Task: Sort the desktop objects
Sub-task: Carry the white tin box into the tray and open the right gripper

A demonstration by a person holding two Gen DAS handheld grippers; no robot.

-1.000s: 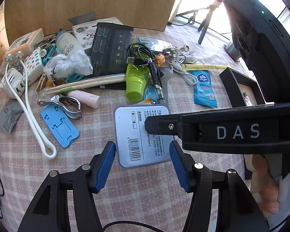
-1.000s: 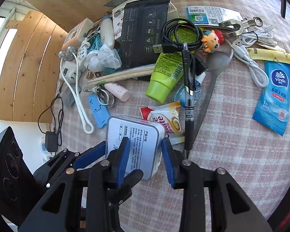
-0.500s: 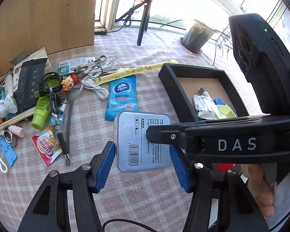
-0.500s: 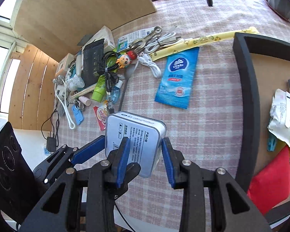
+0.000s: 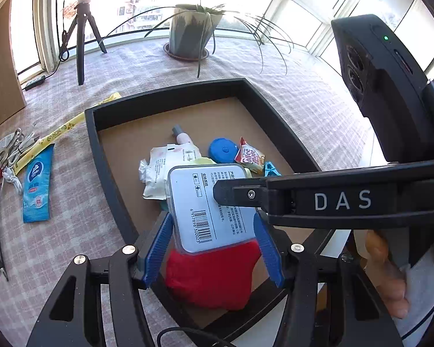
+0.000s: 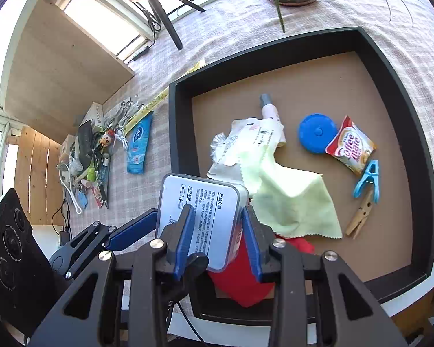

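Tin (image 6: 199,219) clamped in right gripper (image 6: 218,238), seemingly above tray (image 6: 402,92).

Smooth, satin metal tin (image 6: 201,214); matt black tray (image 6: 402,92) with cardboard-brown floor; soft yellow cloth (image 6: 292,199); wooden clothespin (image 6: 360,217).

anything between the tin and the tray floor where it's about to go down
Yes. The white tin, shut in the right gripper, hangs over the red cloth and yellow cloth in the black tray; bare floor lies farther in.

We look down from both wrist cameras, close above the black tray (image 5: 107,156) (image 6: 179,133), sharing its contents and the white tin (image 5: 211,208) (image 6: 199,217)
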